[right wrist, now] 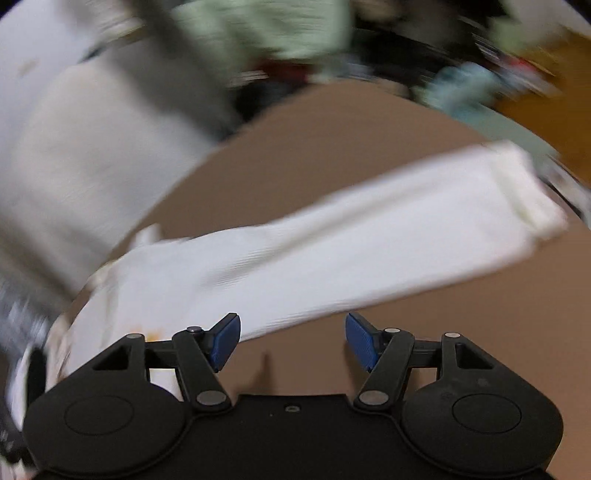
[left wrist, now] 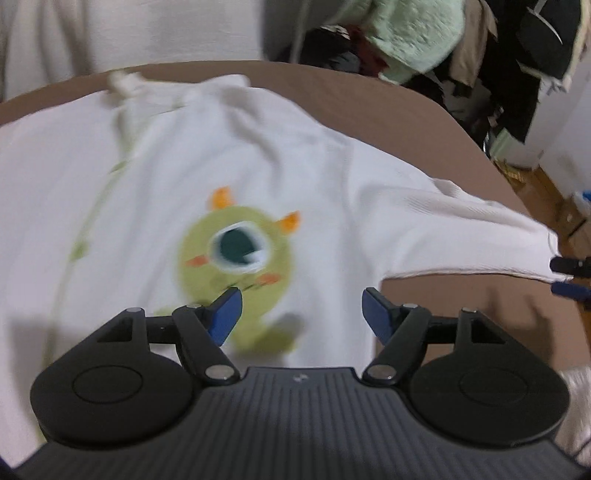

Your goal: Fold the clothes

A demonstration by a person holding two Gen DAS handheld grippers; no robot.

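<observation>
A white long-sleeved shirt (left wrist: pixel 147 177) with a green one-eyed monster print (left wrist: pixel 236 254) lies spread on a brown table (left wrist: pixel 406 110). My left gripper (left wrist: pixel 301 306) hovers open over the shirt's near part, just below the print, with nothing between its blue pads. One sleeve (left wrist: pixel 461 236) stretches right, and its end reaches the right gripper's fingertips (left wrist: pixel 570 277) at the frame edge. In the blurred right wrist view, my right gripper (right wrist: pixel 291 332) is open and empty. The sleeve (right wrist: pixel 369 236) runs diagonally ahead of it to the cuff (right wrist: pixel 532 192).
Beyond the table's far edge is a cluttered pile: a pale green fleece (left wrist: pixel 410 33) and dark clothes (left wrist: pixel 517 74). A white fabric surface (left wrist: pixel 129 33) rises at the back left. Wooden floor (left wrist: pixel 554 199) shows on the right. Bare brown tabletop (right wrist: pixel 443 350) lies ahead of the right gripper.
</observation>
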